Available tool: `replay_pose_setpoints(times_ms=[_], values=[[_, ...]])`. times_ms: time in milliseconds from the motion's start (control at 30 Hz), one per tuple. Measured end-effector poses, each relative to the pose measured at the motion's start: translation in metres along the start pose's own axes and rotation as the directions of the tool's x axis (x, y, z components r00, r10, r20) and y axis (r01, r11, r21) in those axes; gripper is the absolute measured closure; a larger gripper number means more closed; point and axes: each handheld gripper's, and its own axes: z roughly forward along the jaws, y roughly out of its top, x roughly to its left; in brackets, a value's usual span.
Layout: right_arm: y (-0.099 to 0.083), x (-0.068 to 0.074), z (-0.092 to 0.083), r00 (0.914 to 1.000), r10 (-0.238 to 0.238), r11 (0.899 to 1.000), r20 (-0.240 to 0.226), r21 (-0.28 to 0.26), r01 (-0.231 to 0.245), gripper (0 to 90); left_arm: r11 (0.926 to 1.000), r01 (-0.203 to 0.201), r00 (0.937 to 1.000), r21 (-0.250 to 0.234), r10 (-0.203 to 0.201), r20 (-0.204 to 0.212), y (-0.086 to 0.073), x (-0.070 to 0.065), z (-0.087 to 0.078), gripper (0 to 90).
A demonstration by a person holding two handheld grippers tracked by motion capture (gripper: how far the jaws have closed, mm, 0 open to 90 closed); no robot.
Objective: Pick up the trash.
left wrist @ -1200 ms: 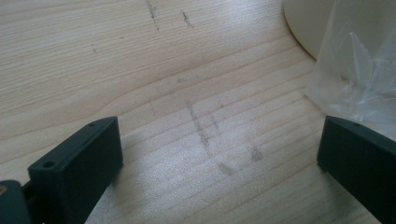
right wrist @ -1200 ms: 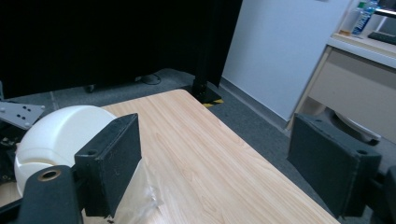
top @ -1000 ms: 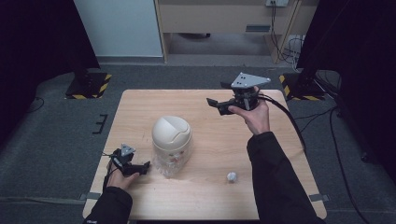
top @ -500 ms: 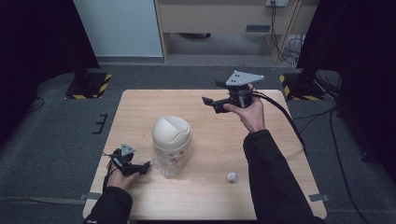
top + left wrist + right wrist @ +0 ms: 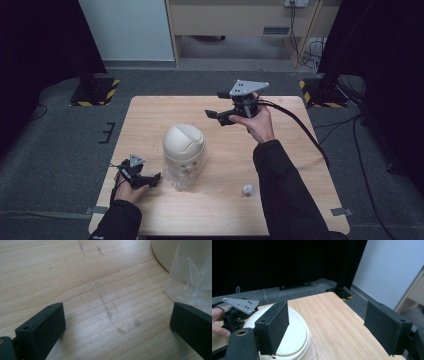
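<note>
Standing on four sides of grey carpet, the pale wooden table (image 5: pixel 300 165) carries everything here. A cream plastic bin with a domed swing lid (image 5: pixel 183 145) stands left of the table's middle, with a clear plastic bag (image 5: pixel 182 172) bunched around its base on the near side. The right gripper (image 5: pixel 216 115) hangs raised over the far half of the table, towards the right edge, its jaws spread wide and holding nothing; in the right gripper view they frame the bin's white dome and the bare wood beside it. The left gripper (image 5: pixel 155 179) rests low near the near left corner, jaws likewise wide apart and empty, one jaw just beside the bag. A small crumpled white paper ball (image 5: pixel 247 189) lies near the near edge, right of the bin and well apart from it.
</note>
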Motion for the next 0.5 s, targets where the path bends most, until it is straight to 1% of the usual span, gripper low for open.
replay_pose_setpoints(times_ms=[133,267,500], values=[[-0.006,0.005,0.004,0.9995,0.009,1.000,-0.031,0.006,-0.009,20.5,1.0000,0.000,1.0000,0.000,0.000,0.000,0.000,0.000,0.000,0.0],[-0.014,0.013,0.011,0.9982,0.004,0.999,-0.060,0.037,-0.002,20.1,1.0000,0.000,1.0000,0.000,0.000,0.000,0.000,0.000,0.000,0.0],[-0.027,0.028,0.025,0.9922,0.008,0.998,-0.124,0.056,-0.001,19.0,1.0000,0.000,1.0000,0.000,0.000,0.000,0.000,0.000,0.000,0.0]])
